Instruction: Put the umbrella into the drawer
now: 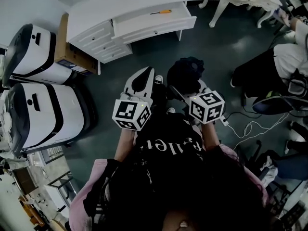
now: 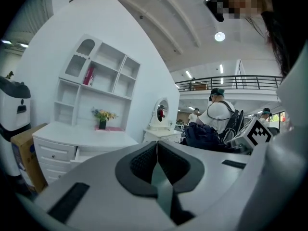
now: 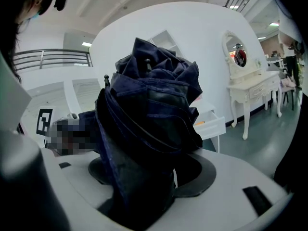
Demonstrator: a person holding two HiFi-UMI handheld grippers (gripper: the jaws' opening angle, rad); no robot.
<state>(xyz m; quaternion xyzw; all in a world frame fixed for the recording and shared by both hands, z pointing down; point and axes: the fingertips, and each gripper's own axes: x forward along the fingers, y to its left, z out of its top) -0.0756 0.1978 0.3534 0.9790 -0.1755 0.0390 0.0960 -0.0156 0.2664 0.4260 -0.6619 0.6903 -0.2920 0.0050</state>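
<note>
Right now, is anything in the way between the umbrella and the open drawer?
Nothing visible. The floor between the umbrella and the drawer is bare, and the drawer stands pulled open. Only an orange screwdriver lies inside, toward its back.

White lettering on the black shirt (image 1: 171, 146) (creased) is illegible.

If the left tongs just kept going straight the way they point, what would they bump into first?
Probably the white desk, near its open drawer; only bare floor shows before it. The left tongs are shut and empty. Depth is unclear.
</note>
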